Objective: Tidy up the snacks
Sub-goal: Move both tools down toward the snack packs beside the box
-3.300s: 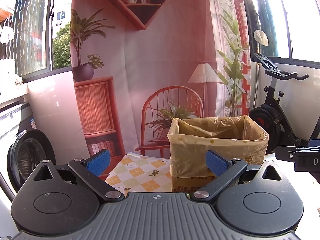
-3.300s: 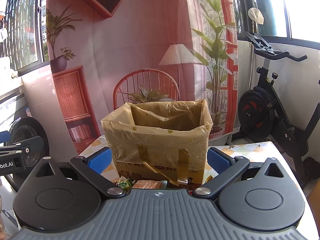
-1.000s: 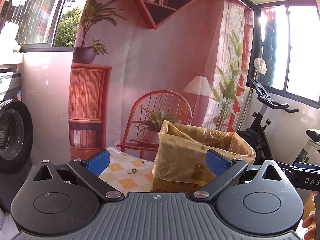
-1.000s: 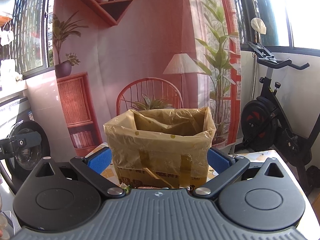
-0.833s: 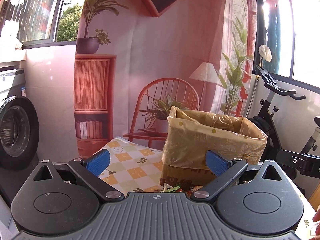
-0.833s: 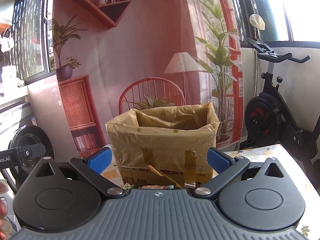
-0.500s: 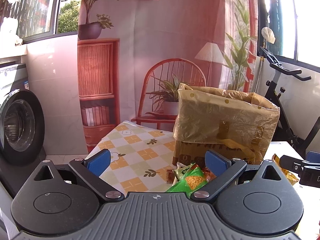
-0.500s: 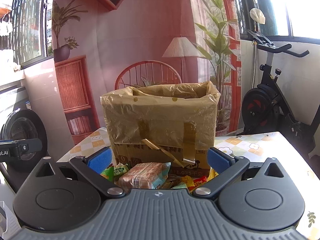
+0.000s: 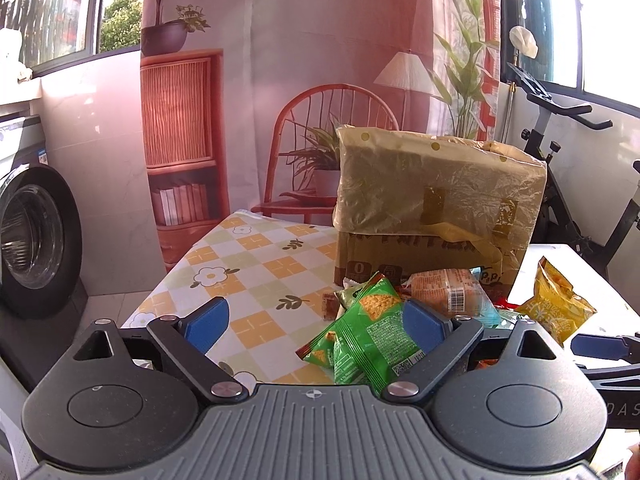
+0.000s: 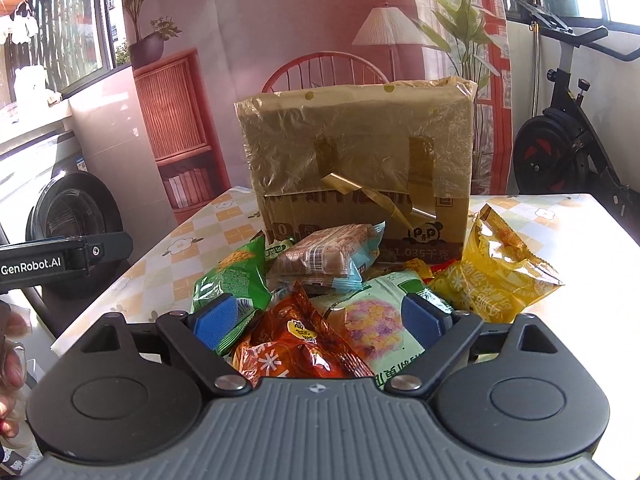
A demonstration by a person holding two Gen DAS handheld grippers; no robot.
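A pile of snack packets lies on the checked tablecloth [image 9: 248, 264] in front of a cardboard box [image 10: 360, 152] lined with a yellow plastic bag. My left gripper [image 9: 314, 325] hovers low at the pile's left edge, its jaws wide and closing. A green cracker packet [image 9: 368, 336] lies by its right pad, not pressed. My right gripper [image 10: 320, 317] hangs over the pile, jaws also wide and closing, with a red-orange packet [image 10: 296, 344] and a pale green packet [image 10: 380, 320] below the gap. A brown wrapped cake [image 10: 328, 256] and a yellow packet [image 10: 500, 272] lie nearer the box.
A washing machine [image 9: 28, 240] stands left of the table and an exercise bike [image 10: 568, 148] to the right. The table's left edge [image 10: 120, 292] runs close to the pile. A person's hand [image 10: 10, 356] shows at the lower left.
Both grippers have sunk and tipped downward, so the snack pile in front of the box has come into view. The blue pads of both stand slightly closer together than before.
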